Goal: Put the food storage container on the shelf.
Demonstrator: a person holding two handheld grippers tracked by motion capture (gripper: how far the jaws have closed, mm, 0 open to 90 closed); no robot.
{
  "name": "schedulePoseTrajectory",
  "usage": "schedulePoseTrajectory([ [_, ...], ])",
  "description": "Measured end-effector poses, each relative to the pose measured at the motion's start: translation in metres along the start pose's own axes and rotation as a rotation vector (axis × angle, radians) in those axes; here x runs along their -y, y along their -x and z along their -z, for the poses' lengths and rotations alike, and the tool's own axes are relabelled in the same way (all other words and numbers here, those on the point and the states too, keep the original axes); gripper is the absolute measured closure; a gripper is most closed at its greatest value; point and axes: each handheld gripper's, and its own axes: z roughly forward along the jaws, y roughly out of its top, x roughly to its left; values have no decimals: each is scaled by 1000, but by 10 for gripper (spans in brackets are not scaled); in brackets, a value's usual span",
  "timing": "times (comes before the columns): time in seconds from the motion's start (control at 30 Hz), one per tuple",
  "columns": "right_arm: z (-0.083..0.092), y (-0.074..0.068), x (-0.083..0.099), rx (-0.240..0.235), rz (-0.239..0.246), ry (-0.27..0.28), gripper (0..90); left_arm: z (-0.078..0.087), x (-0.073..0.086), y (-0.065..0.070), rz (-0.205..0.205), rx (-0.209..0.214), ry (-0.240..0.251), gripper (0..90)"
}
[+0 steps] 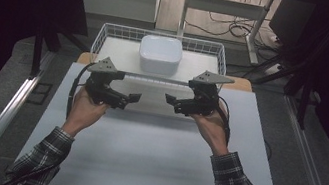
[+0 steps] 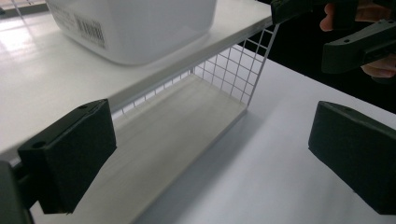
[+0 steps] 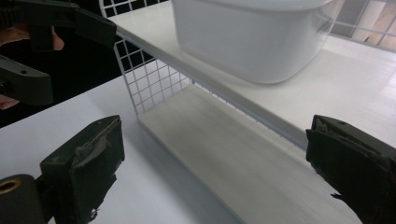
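A white plastic tub point(image 1: 160, 53) stands on the white board of a wire rack point(image 1: 113, 53) at the back of the table. My left gripper point(image 1: 133, 98) and right gripper point(image 1: 170, 98) hover over the table just in front of the rack, tips pointing inward toward each other. In the left gripper view my left gripper point(image 2: 212, 140) is open, nothing between its black pads, facing the tub point(image 2: 140, 28) and the rack's mesh side point(image 2: 233, 70). In the right gripper view my right gripper point(image 3: 217, 149) is open and empty too, below the tub point(image 3: 252, 37).
Under the rack's white board lies a light wooden board point(image 2: 177, 135). The white table point(image 1: 142, 154) stretches toward the person, whose plaid sleeves come in at the bottom. Behind the rack stand desk legs and floor cables point(image 1: 234, 25). Metal rails point(image 1: 0, 121) run along both sides.
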Motion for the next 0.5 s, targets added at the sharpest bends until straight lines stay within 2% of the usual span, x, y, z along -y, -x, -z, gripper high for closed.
schedulePoseTrajectory([
  [0.23,2,-7,9,-7,9,-1,36,3,15,4,15,15,-3,3],
  [0.5,4,-14,20,-13,28,-12,28,4,30,9,11,25,-7,5],
])
